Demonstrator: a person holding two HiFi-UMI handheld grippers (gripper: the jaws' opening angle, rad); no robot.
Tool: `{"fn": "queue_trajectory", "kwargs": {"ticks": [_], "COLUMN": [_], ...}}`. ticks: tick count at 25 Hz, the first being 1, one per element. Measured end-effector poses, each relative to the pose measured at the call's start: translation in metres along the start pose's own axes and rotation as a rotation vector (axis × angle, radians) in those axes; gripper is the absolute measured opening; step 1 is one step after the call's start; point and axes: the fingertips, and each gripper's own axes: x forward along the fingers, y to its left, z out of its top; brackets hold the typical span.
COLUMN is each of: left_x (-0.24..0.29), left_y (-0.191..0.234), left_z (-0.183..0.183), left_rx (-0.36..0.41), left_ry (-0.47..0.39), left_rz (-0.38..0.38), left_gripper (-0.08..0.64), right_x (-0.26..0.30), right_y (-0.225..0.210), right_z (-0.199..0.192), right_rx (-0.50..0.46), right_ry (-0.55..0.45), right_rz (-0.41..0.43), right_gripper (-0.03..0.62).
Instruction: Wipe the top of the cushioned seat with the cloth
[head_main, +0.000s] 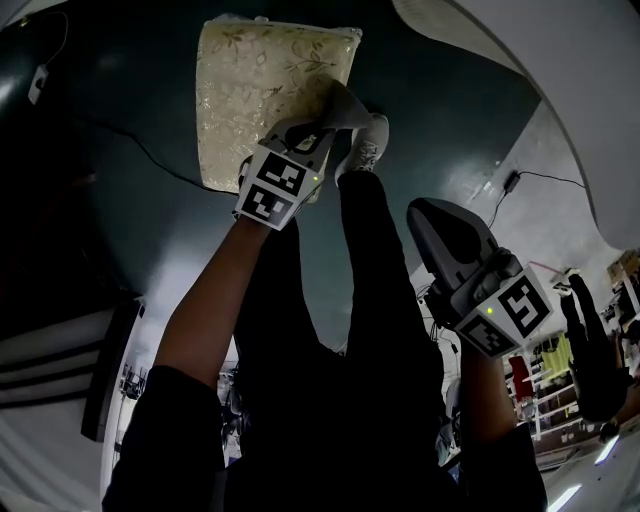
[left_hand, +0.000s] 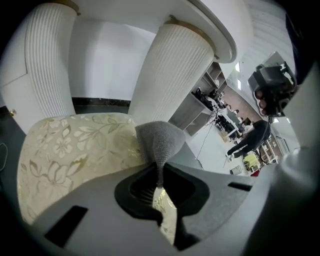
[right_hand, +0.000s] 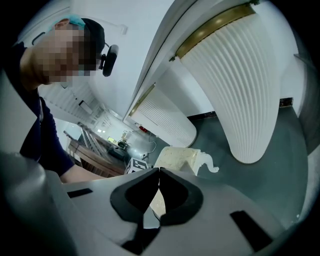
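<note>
Left gripper (left_hand: 160, 186) is pinching the grey cloth (left_hand: 159, 140), jaws closed on it, at the cushioned seat (left_hand: 75, 150) edge. Right gripper (right_hand: 159, 182) is hanging closed, holding nothing.

The head view looks steeply down from above onto the cushioned seat (head_main: 250, 90), the left gripper (head_main: 338, 105) and the right gripper (head_main: 428, 215). The left gripper view rides low and very near the seat (left_hand: 70, 150), facing across its top, past the cloth (left_hand: 159, 142), toward 2 fluted columns (left_hand: 172, 75). The right gripper view looks from farther back; all 3 views share the seat (right_hand: 175, 156).
</note>
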Motion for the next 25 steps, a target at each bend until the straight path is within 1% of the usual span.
{"fn": "queue_trajectory", "kwargs": {"ticks": [5, 10, 14, 17, 21, 25], "left_x": [-0.007, -0.047, -0.088, -0.115, -0.142, -0.159], "left_y": [-0.001, 0.022, 0.057, 0.081, 0.104, 0.118], "left_z": [0.004, -0.012, -0.042, -0.068, -0.102, -0.135], "left_rx": [-0.006, -0.032, -0.065, -0.096, -0.138, -0.189], "left_ry": [-0.049, -0.097, -0.101, -0.104, -0.114, -0.119], "left_rz": [-0.003, 0.03, 0.071, 0.1, 0.13, 0.151], "left_gripper": [0.026, 0.026, 0.026, 0.026, 0.026, 0.026], "right_x": [0.011, 0.041, 0.078, 0.106, 0.132, 0.156], "right_y": [0.006, 0.04, 0.08, 0.112, 0.134, 0.156], "right_z": [-0.004, -0.016, -0.023, -0.026, -0.044, -0.053], "right_rx": [0.005, -0.032, -0.053, -0.038, -0.103, -0.118], "right_ry": [0.001, 0.043, 0.074, 0.078, 0.154, 0.191], "right_rz": [0.005, 0.038, 0.088, 0.126, 0.133, 0.157], "right_gripper": [0.026, 0.026, 0.026, 0.026, 0.026, 0.026]}}
